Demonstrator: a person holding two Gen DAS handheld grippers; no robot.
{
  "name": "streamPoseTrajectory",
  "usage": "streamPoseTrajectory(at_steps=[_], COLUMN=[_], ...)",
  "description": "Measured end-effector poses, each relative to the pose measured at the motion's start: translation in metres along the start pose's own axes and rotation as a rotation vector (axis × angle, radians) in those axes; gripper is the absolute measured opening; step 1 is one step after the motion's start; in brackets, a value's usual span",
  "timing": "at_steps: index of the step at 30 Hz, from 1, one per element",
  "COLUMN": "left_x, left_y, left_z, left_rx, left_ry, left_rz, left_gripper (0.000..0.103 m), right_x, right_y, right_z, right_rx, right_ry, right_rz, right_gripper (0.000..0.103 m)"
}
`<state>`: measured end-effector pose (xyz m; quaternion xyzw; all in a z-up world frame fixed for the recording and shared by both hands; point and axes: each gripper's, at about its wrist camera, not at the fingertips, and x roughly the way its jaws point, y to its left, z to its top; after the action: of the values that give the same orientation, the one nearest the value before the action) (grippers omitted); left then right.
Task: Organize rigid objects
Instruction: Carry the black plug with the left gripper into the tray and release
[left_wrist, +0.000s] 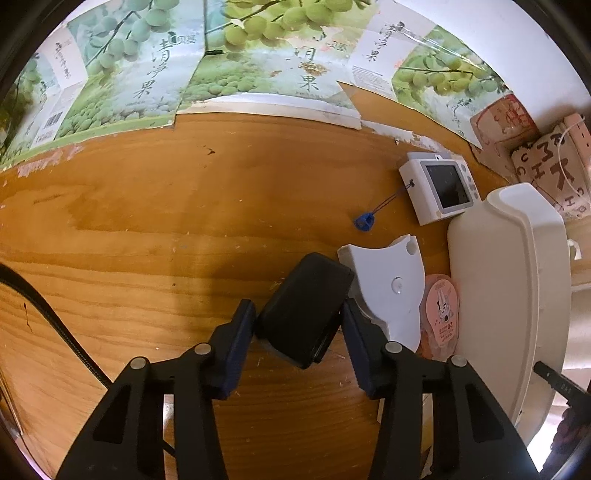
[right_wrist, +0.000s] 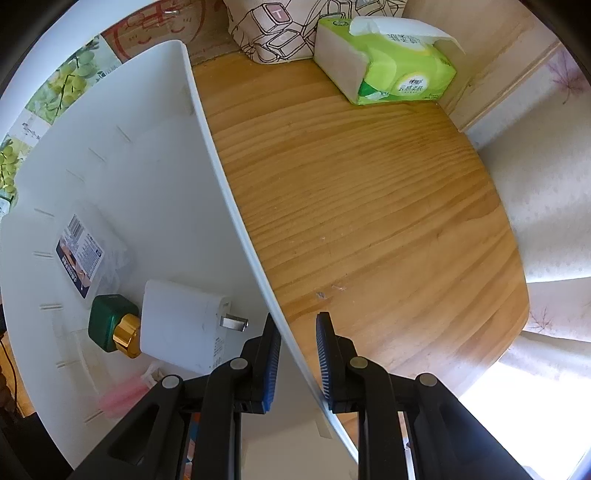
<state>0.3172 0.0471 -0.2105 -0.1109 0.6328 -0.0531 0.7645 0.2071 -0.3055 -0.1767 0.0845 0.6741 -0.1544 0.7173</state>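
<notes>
My left gripper (left_wrist: 298, 325) is shut on a black rectangular device (left_wrist: 304, 308) just above the wooden table (left_wrist: 147, 240). To its right lie a white curved plastic piece (left_wrist: 388, 286), a pink sachet (left_wrist: 441, 314), a white mini camera (left_wrist: 439, 186) with a blue-ended strap (left_wrist: 364, 221), and a white bin (left_wrist: 506, 288). My right gripper (right_wrist: 297, 354) straddles the bin's near wall (right_wrist: 236, 206), one finger inside and one outside, jaws close to it. Inside the bin lie a white charger (right_wrist: 181, 325), a green bottle with a gold cap (right_wrist: 112, 323) and a labelled clear box (right_wrist: 79, 256).
Flattened grape-print cartons (left_wrist: 221, 66) line the back of the table. Patterned cardboard boxes (left_wrist: 546, 162) stand behind the bin. A green tissue pack (right_wrist: 388, 59) and a patterned bag (right_wrist: 291, 26) sit at the far side. A black cable (left_wrist: 55, 325) crosses the left.
</notes>
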Motion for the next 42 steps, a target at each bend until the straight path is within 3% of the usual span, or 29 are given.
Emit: streamPoseTrajectory(at_steps=[10, 15, 32, 42], left_x=[-0.011, -0.031, -0.097, -0.126], left_y=[0.007, 0.007, -0.022, -0.041], left_z=[-0.019, -0.034, -0.086, -0.117], left_rx=[-0.051, -0.062, -0.027, -0.036], left_ry=[-0.043, -0.126, -0.383, -0.459], left_rz=[-0.035, -0.054, -0.219, -0.229], left_gripper=[0.051, 0.051, 0.051, 0.051], right_x=[0.001, -0.002, -0.018, -0.023], right_y=[-0.008, -0.016, -0.034, -0.035], right_z=[-0.011, -0.021, -0.055, -0.064], right_rx=[-0.007, -0.016, -0.070, -0.159], right_ry=[-0.033, -0.062, -0.113, -0.113], right_rz=[0.030, 0.055, 0.101, 0.122], right_gripper=[0.019, 0.018, 0.015, 0.012])
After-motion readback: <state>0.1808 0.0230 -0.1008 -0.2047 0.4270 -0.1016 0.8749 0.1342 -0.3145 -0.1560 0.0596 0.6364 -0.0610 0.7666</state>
